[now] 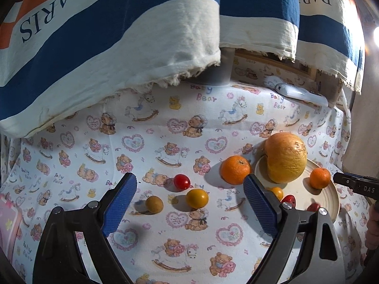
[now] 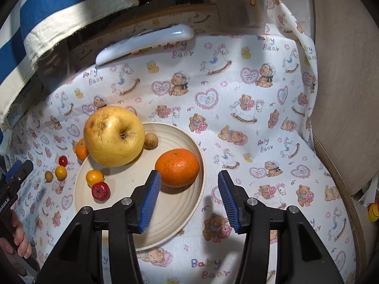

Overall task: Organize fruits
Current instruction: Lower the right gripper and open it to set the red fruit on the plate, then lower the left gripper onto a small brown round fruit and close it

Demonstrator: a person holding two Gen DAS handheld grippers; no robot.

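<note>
A cream plate point(image 2: 180, 215) point(image 1: 305, 191) holds a big yellow grapefruit point(image 2: 114, 136) point(image 1: 286, 157), a mandarin point(image 2: 177, 167) point(image 1: 319, 178), a small orange fruit point(image 2: 94, 177), a red one point(image 2: 101, 190) and a brown longan point(image 2: 151, 141). On the cloth left of the plate lie an orange point(image 1: 235, 169) point(image 2: 81, 149), a red tomato point(image 1: 182, 181), a yellow tomato point(image 1: 197, 198) and a brown longan point(image 1: 154, 204). My left gripper point(image 1: 189, 189) is open above the loose small fruits. My right gripper point(image 2: 189, 179) is open and empty over the plate's right rim, beside the mandarin.
A teddy-bear print cloth point(image 2: 236, 94) covers the table. A white remote point(image 2: 144, 43) lies at the back. A striped PARIS cloth point(image 1: 94, 47) hangs behind. A pink item point(image 1: 7, 222) sits at the left edge. A wooden rim point(image 2: 341, 177) bounds the right.
</note>
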